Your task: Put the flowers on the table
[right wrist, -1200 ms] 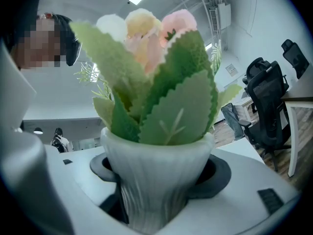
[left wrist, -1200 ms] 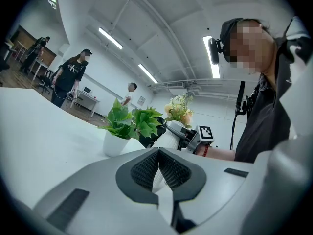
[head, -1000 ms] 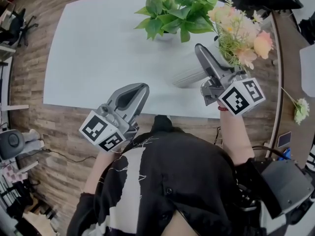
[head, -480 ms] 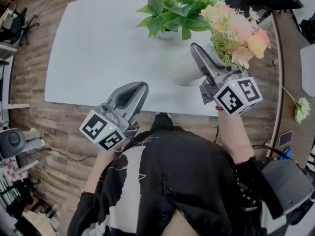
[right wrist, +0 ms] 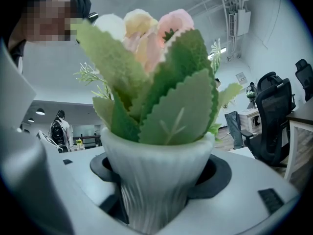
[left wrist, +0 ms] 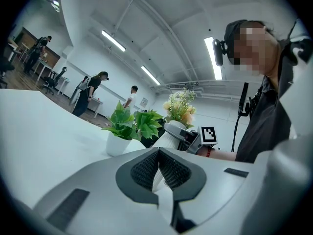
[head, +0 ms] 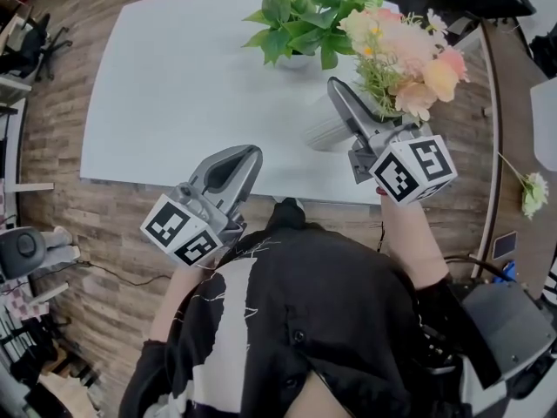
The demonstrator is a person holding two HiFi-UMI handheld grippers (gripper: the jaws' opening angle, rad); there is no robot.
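Note:
My right gripper (head: 345,104) is shut on a white ribbed vase (head: 327,129) of pink and peach flowers (head: 405,52), holding it over the right part of the white table (head: 174,85). The vase leans, its flowers toward the right. In the right gripper view the vase (right wrist: 154,180) fills the gap between the jaws under the flowers (right wrist: 151,72). My left gripper (head: 241,160) hangs shut and empty at the table's front edge. In the left gripper view its pads (left wrist: 146,168) meet, with the held vase (left wrist: 164,140) beyond them.
A green potted plant (head: 305,20) stands at the table's far edge, close behind the flowers. A loose flower (head: 532,194) lies off to the right. A dark office chair (right wrist: 274,116) stands beside a desk. Several people (left wrist: 90,94) stand far off.
My right gripper has shifted slightly left with the vase and rolled, swinging the flowers up and leftward. The left gripper has stayed put.

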